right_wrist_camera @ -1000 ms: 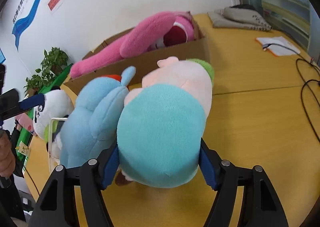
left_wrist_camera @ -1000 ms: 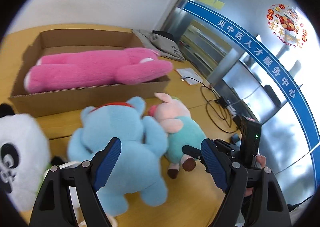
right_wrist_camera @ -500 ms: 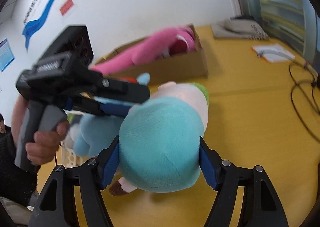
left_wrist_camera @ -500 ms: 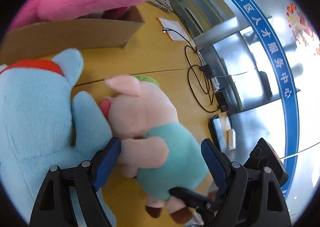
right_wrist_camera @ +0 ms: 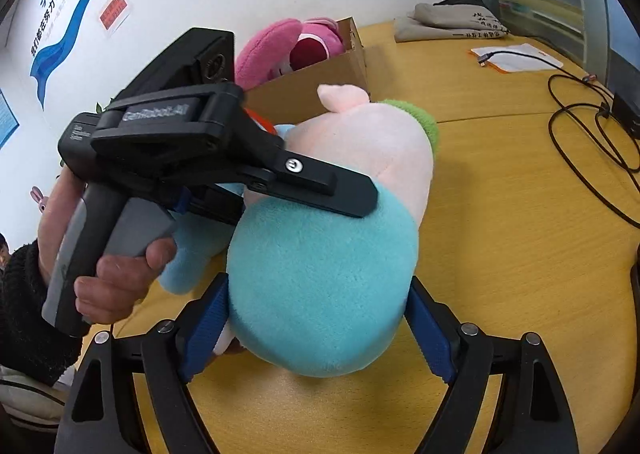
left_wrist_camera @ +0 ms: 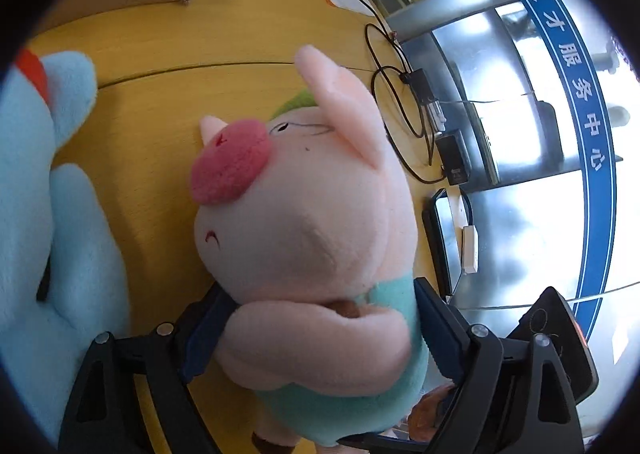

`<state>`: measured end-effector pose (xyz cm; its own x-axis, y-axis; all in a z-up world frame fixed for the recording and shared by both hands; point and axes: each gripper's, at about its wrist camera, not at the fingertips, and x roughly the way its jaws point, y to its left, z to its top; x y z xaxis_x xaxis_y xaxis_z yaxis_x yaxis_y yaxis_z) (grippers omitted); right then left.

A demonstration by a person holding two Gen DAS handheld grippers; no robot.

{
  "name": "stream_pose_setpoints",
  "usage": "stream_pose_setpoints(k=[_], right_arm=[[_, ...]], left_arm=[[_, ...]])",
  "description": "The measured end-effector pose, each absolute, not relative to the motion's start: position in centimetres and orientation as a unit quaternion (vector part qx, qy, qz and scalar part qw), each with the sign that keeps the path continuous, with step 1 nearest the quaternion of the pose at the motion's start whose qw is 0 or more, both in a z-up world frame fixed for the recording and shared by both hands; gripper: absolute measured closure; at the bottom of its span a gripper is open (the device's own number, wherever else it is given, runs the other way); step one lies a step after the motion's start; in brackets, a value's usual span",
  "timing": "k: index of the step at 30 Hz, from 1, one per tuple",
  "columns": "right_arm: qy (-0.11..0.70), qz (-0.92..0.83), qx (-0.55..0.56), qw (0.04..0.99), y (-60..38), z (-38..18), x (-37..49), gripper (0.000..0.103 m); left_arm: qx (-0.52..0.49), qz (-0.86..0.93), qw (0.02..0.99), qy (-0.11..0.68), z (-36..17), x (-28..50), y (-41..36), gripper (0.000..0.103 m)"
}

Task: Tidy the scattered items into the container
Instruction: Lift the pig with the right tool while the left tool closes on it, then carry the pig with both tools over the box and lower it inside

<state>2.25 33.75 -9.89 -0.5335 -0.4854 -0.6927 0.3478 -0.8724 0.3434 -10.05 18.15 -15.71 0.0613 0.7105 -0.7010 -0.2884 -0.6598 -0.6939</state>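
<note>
A pig plush (left_wrist_camera: 304, 214) with a pink head and teal body lies on the yellow table (right_wrist_camera: 520, 254), beside a light-blue plush (left_wrist_camera: 52, 214). My left gripper (left_wrist_camera: 320, 318) straddles its arm and chest, jaws wide, pads beside the fabric without squeezing. Seen from the right wrist, one left finger (right_wrist_camera: 320, 186) lies across the pig's (right_wrist_camera: 320, 274) back. My right gripper (right_wrist_camera: 318, 330) brackets the teal rump; its jaws are opening and the pads barely meet the fur. The cardboard box (right_wrist_camera: 320, 70) behind holds a pink plush (right_wrist_camera: 280, 46).
A person's hand (right_wrist_camera: 116, 286) holds the left tool. Black cables (right_wrist_camera: 580, 134), a paper sheet (right_wrist_camera: 516, 60) and folded grey cloth (right_wrist_camera: 452, 22) lie at the far right. A black adapter (left_wrist_camera: 452, 158) and a dark tablet (left_wrist_camera: 440, 238) sit by the table edge.
The left gripper swung down from above the blue plush and closed in around the pig. The right gripper's jaws widened off the pig's teal body.
</note>
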Motion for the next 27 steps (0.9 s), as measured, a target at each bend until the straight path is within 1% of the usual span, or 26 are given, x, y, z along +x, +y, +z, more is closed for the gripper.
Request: stream_pose_setpoints(k=[3,7,12,18,22,27], right_arm=[[-0.082,-0.873,0.413,0.245,33.7,-9.8,2.6,0.024],[-0.08,-0.878,0.394,0.261,32.8,-8.5,2.7,0.026],[-0.059,-0.893,0.338,0.291,30.6,-4.0,2.6,0.025],[0.002,-0.897,0.263,0.354,25.0,2.4,1.5,0.025],[0.024,-0.886,0.24,0.397,20.3,5.1,-0.1,0.025],[0.028,-0.867,0.223,0.445,14.6,8.0,-2.5,0.025]], left_arm=[[-0.613,0.677,0.377,-0.154,-14.5,-9.5,17.7,0.026],[-0.575,0.719,0.373,-0.112,-11.3,-8.5,17.1,0.027],[-0.506,0.775,0.367,-0.09,-5.1,-7.7,14.2,0.027],[-0.427,0.835,0.334,-0.096,2.2,-7.4,6.7,0.027],[-0.398,0.864,0.29,-0.103,5.3,-7.8,1.2,0.027],[-0.373,0.889,0.243,-0.112,8.1,-8.8,-4.5,0.027]])
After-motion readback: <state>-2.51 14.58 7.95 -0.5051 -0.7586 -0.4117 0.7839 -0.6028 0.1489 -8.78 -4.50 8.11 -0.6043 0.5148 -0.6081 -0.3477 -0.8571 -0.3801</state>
